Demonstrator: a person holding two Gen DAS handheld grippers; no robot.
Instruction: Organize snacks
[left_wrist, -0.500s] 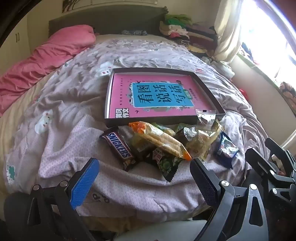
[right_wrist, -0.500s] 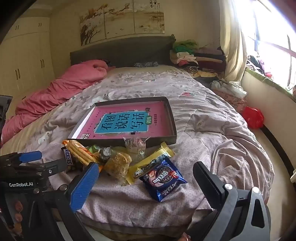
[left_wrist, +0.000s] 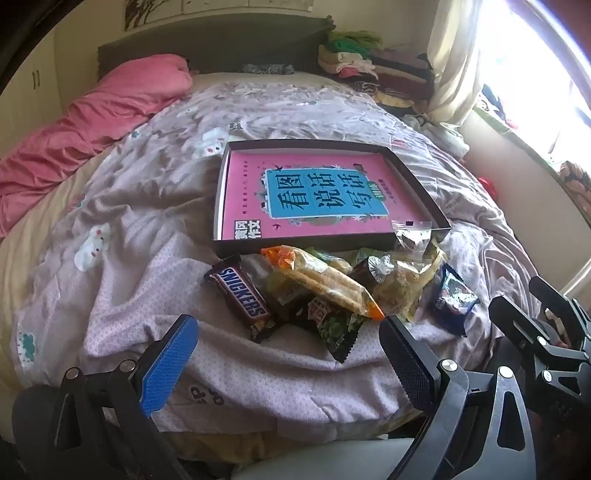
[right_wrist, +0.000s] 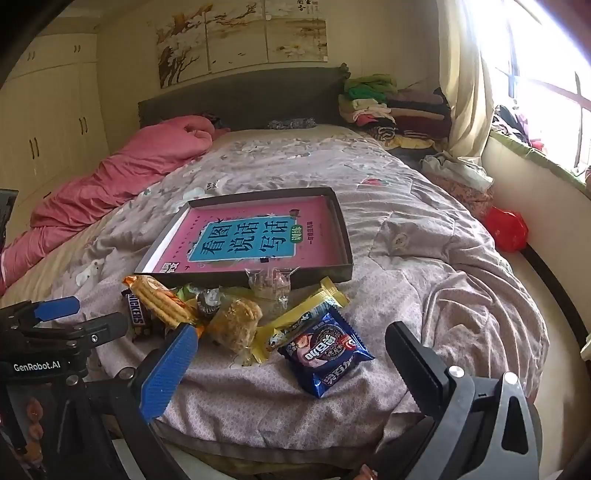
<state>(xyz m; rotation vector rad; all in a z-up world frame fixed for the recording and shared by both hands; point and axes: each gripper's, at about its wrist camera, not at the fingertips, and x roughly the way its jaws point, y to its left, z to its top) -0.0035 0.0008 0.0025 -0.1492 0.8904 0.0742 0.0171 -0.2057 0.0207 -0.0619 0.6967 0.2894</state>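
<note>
A pile of snacks lies on the quilt at the bed's foot: a Snickers bar (left_wrist: 242, 295), an orange biscuit pack (left_wrist: 325, 278), a green-black pack (left_wrist: 334, 328), a blue cookie pack (right_wrist: 325, 350), a yellow wrapper (right_wrist: 301, 319) and a small clear bag (right_wrist: 271, 282). Just behind them sits a shallow dark box (left_wrist: 415, 184) holding a pink book (left_wrist: 317, 195). My left gripper (left_wrist: 286, 323) hovers open short of the Snickers bar. My right gripper (right_wrist: 291, 330) is open too, short of the blue pack. Nothing sits between either pair of fingers.
A pink duvet (right_wrist: 122, 177) is bunched along the bed's left side. Folded clothes (right_wrist: 384, 107) are stacked by the headboard. A red bag (right_wrist: 506, 229) lies on the floor between bed and window wall. The left gripper's frame (right_wrist: 48, 332) shows at the right view's left edge.
</note>
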